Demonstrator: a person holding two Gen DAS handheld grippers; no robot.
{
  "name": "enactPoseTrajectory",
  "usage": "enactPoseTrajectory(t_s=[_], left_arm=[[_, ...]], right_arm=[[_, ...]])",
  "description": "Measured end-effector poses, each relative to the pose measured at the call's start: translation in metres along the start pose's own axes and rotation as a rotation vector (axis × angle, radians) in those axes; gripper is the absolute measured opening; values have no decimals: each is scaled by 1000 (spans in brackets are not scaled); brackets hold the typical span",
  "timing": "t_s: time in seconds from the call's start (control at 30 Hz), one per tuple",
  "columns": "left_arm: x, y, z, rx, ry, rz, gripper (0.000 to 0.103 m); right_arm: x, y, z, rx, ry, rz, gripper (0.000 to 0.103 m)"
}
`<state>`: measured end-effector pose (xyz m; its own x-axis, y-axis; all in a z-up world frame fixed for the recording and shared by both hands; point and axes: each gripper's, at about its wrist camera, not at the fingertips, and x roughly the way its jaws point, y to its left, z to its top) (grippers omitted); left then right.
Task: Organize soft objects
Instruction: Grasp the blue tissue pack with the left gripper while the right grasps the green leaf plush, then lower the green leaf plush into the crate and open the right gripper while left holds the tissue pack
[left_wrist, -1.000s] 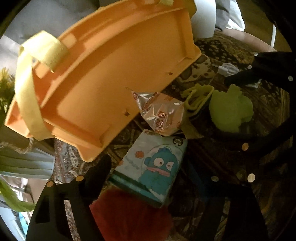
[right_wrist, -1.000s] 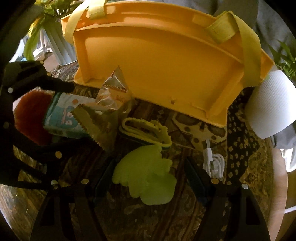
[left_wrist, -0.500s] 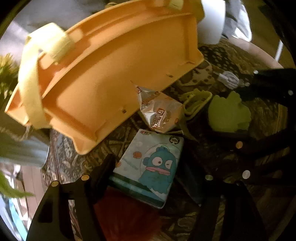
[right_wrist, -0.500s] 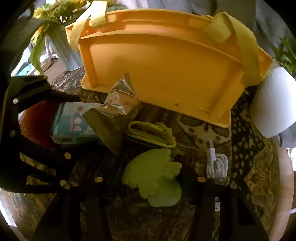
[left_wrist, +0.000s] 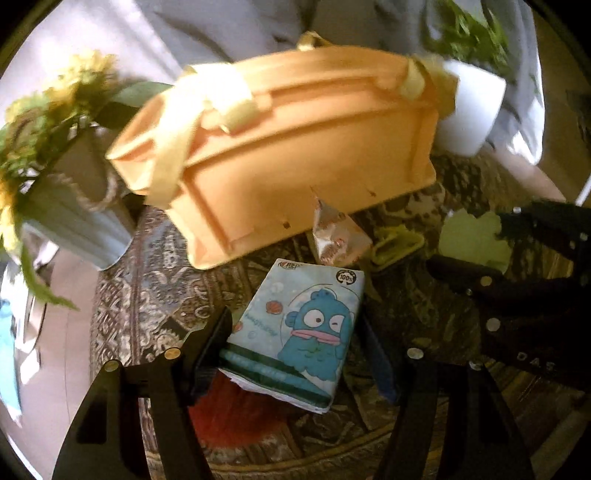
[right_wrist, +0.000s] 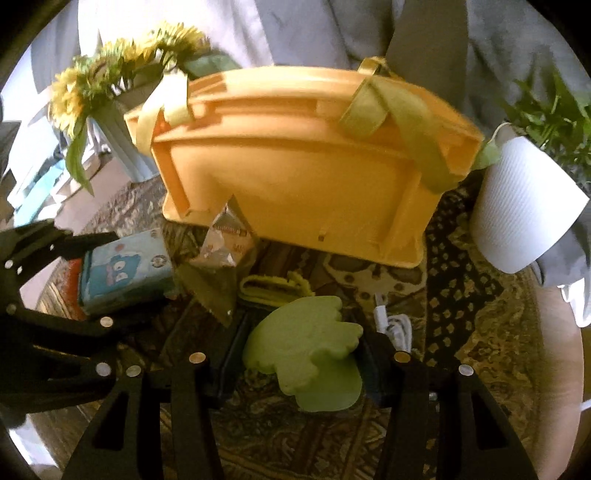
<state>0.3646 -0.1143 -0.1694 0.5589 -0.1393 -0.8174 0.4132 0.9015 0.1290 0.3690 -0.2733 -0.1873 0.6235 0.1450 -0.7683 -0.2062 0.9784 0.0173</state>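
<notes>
My left gripper (left_wrist: 295, 343) is shut on a blue tissue pack with a cartoon fish (left_wrist: 299, 332); a red fuzzy thing (left_wrist: 229, 410) lies under it. My right gripper (right_wrist: 295, 354) is shut on a light green foam piece (right_wrist: 306, 358). The tissue pack also shows in the right wrist view (right_wrist: 125, 273), and the green foam in the left wrist view (left_wrist: 469, 236). An orange basket with yellow straps (left_wrist: 295, 155) (right_wrist: 314, 177) stands behind both. A silver snack wrapper (right_wrist: 225, 240) and a yellow-green folded cloth (right_wrist: 273, 288) lie between the two held things.
A white ribbed pot with a plant (right_wrist: 524, 206) stands at the right. A vase of sunflowers (right_wrist: 110, 96) stands at the back left. A white cable (right_wrist: 395, 328) lies by the right finger. The patterned table top (right_wrist: 461, 314) ends at a rounded edge at the right.
Both grippers have closed in on their things and pulled back and tilted up, so the basket looks smaller and farther. The tissue pack now sits between the left fingers, the green foam between the right ones.
</notes>
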Motion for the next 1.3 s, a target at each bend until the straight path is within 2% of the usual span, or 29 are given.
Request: enactPoseTrajectory(t_s=[0.17,0.43,0.67,0.97,1.3], left_arm=[[-23,3,2,-76,-56,11,69],[-57,8,6,-170,-155,39,68],[-85,16,22,-242,-241,49,68],[-114,24,49,-245,-360,82,68],[-119,42,81,-275,-407,82,67]], right_arm=[[-15,-2,5,33,-30,17,55],[-52,-5,20,56,-130,9,55],[-78,-11,39,90,-217,30,55],[-101,-16,66,117,-317,44,55],[-109,-19,106,115,-392,54,55]])
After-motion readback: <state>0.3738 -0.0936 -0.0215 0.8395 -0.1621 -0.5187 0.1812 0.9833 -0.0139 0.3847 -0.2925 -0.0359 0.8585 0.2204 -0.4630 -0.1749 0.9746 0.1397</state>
